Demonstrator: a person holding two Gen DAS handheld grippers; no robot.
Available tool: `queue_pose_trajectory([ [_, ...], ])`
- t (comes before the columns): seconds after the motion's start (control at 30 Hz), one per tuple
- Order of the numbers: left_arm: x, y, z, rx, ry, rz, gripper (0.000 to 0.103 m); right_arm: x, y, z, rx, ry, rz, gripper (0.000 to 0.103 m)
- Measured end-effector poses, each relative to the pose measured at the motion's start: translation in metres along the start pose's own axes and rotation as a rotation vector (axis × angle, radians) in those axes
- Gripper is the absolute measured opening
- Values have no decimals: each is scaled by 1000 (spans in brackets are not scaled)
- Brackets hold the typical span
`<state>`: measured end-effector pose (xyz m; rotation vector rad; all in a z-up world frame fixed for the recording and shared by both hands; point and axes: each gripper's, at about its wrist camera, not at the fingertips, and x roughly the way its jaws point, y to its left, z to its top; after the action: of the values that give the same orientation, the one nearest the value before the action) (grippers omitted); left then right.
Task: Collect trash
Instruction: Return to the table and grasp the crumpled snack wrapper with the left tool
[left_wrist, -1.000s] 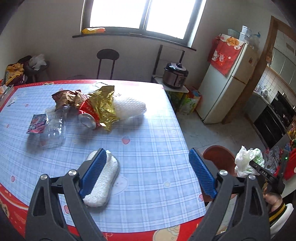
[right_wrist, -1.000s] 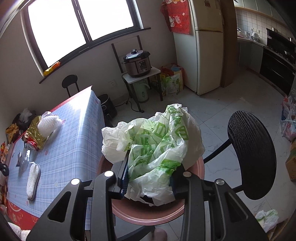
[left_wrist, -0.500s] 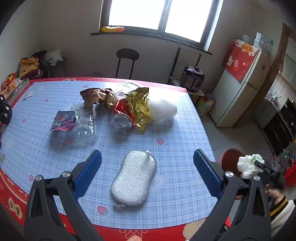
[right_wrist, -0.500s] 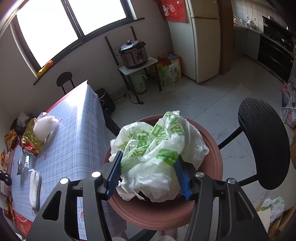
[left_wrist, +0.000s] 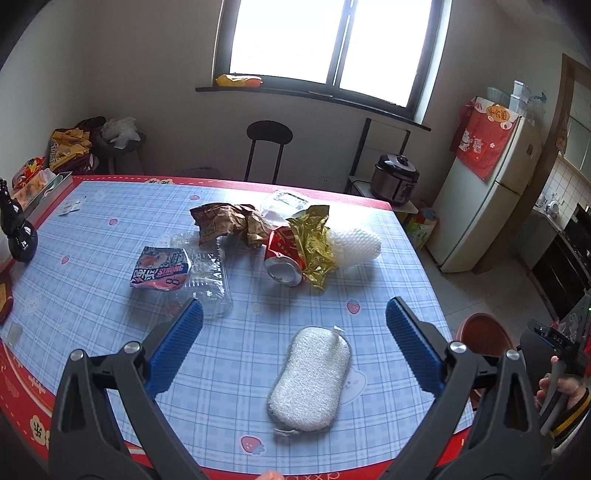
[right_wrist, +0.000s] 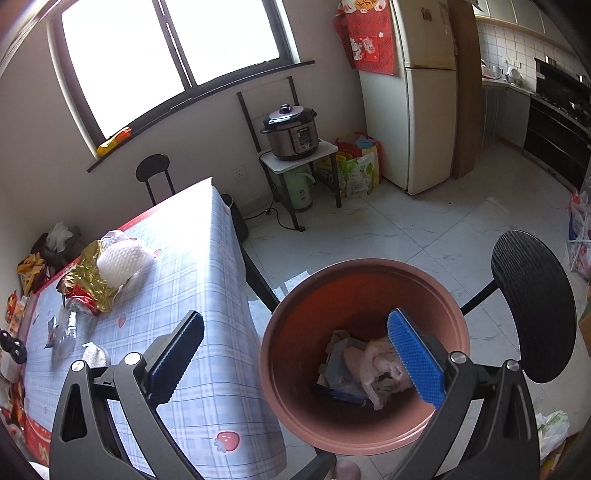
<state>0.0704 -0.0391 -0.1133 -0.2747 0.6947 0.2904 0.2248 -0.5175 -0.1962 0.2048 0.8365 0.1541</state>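
Room: we saw a kitchen, with a table (left_wrist: 110, 295) under a checked cloth.
Done: bag (right_wrist: 380, 363) and scraps lay in the bin (right_wrist: 364, 277).
Left: can (left_wrist: 284, 254), wrappers (left_wrist: 225, 221), sponge (left_wrist: 310, 380) on the table.
Left gripper (left_wrist: 293, 345): apart, empty, above the sponge.
Right gripper (right_wrist: 295, 362): jaws opening, nothing between, over the bin.

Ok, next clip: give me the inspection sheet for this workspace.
Surface: table under a blue checked cloth.
Job's things: crushed can, gold wrapper, brown wrapper, snack packet, clear tray; trash bin beside the table holds a plastic bag.
Clutter: sponge, white foam net.
Grippers: left gripper open, empty; right gripper opening above the bin, empty.
Cables: one on the floor.
Surroundings: fridge, rice cooker, stool.
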Motion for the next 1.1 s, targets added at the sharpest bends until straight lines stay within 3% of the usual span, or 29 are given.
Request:
queue_pose_trajectory([
  [0.23,4,58,7,-63,1,77,98,4,48,-4,-55,27,24,98],
  [0.47,21,117,6,-143,48,88,97,21,105,-8,-90,53,52,98],
  [0.7,52,165,13,-163,94,77,97,46,195,-14,-231,115,126,98],
  [0.9,100,200,17,-105,168,68,97,72,253,-21,-207,161,157,98],
  [1.03,125,208,7,77,180,107,95,82,280,-33,-222,187,164,98],
  [1.1,135,212,-1,173,180,120,88,86,288,-40,-229,202,161,98],
])
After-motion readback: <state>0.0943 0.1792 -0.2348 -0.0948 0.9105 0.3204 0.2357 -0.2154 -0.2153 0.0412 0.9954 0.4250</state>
